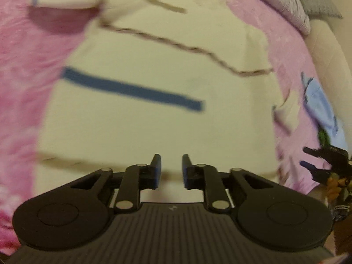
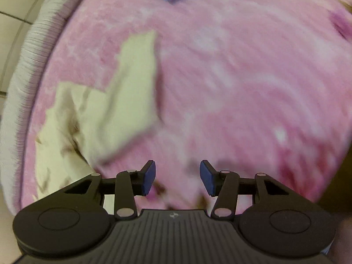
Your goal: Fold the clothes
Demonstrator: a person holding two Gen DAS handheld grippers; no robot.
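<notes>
A cream garment [image 1: 154,66] with one blue stripe [image 1: 132,90] lies spread and partly folded on the pink blanket [image 1: 19,77], and the right wrist view catches a crumpled cream edge of it [image 2: 99,114] near the blanket's side. Both tongs hang over it with nothing between the jaws: the left gripper [image 1: 171,171] parted by a narrow gap, the right gripper [image 2: 177,177] spread wider. Two grey pillows [image 1: 286,2] sit at the far corner, and a light blue cloth [image 1: 321,107] lies by the blanket's edge.
</notes>
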